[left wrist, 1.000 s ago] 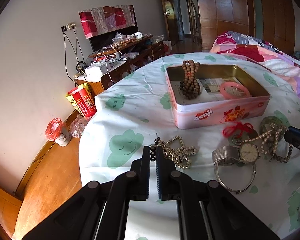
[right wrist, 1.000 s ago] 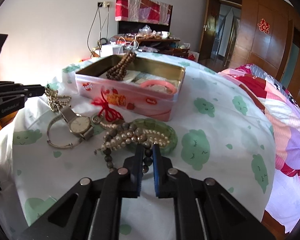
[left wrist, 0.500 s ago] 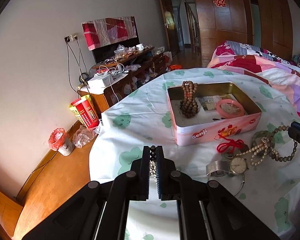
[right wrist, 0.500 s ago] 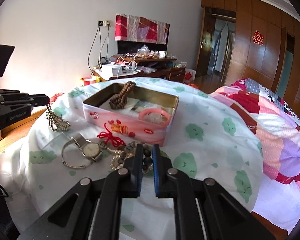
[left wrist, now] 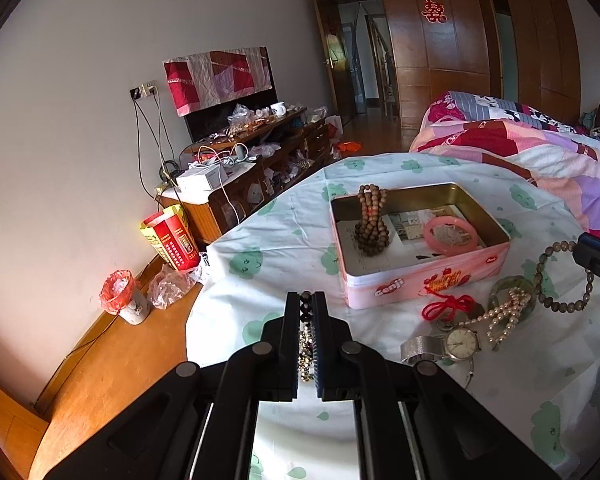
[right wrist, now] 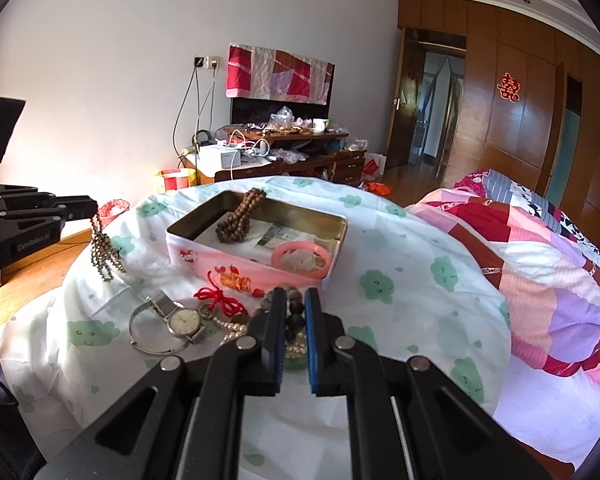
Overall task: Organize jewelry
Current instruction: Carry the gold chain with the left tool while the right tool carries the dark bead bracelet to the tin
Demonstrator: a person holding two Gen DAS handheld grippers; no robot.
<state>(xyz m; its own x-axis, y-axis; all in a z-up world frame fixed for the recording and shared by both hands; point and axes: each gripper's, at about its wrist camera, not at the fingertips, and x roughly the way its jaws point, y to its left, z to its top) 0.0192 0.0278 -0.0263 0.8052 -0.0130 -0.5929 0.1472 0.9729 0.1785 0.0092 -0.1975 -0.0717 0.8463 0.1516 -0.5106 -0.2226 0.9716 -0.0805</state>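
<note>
Left claw: the left claw is clamping a beaded chain between its closed fingers and is holding it in the air; seen from the right wrist, the chain is dangling below the fingertips, above the tablecloth.
Right claw: the right claw is pinching a dark bead bracelet between its blue pads; seen from the left wrist, the bracelet is hanging as a loop from the fingertips, clear of the cloth.
Tin: a pink tin is sitting open, ahead and right of the left claw, ahead of the right claw.
Inside the tin: a coil of brown prayer beads is leaning against the far wall, and a pink bangle is lying flat at the near right corner.
Between the claws: a watch is lying on the cloth, with a red cord knot just beyond it, touching the tin's front.
Under the right claw: a pearl string is draping over a green bangle, just below the hanging bracelet.
</note>
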